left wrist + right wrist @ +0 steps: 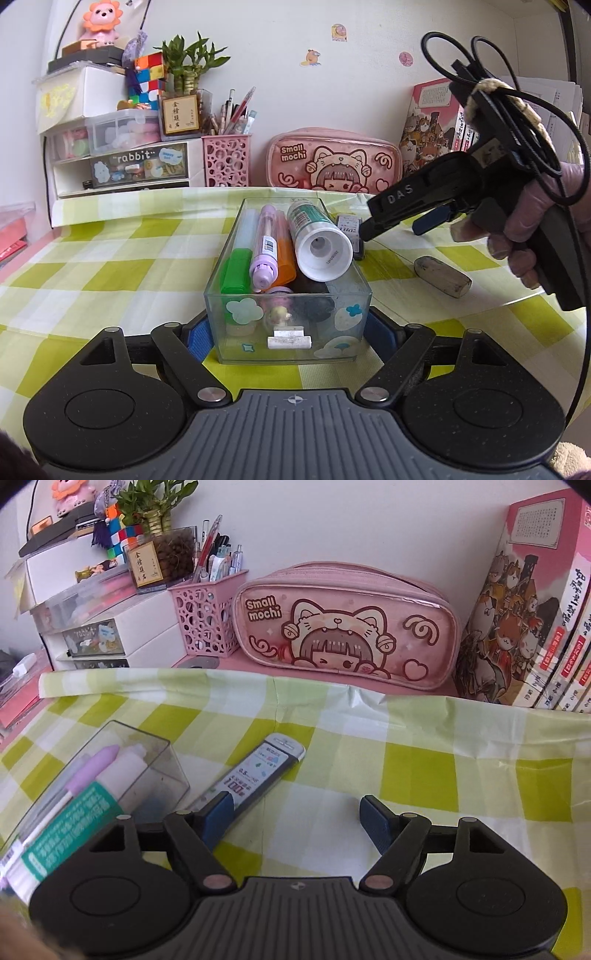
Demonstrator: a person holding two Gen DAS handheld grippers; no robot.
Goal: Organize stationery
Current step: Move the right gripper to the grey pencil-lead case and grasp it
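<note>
Right gripper open — lead case beside left finger.

Left gripper fingers clamp the clear box of markers.

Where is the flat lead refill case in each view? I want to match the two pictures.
Left wrist view: the lead case lies right of centre, just behind the clear box, mostly hidden by the white glue tube.
Right wrist view: it lies near the centre on the checked cloth, right of the box.
Shared landmark: the pink pencil pouch at the wall.
</note>
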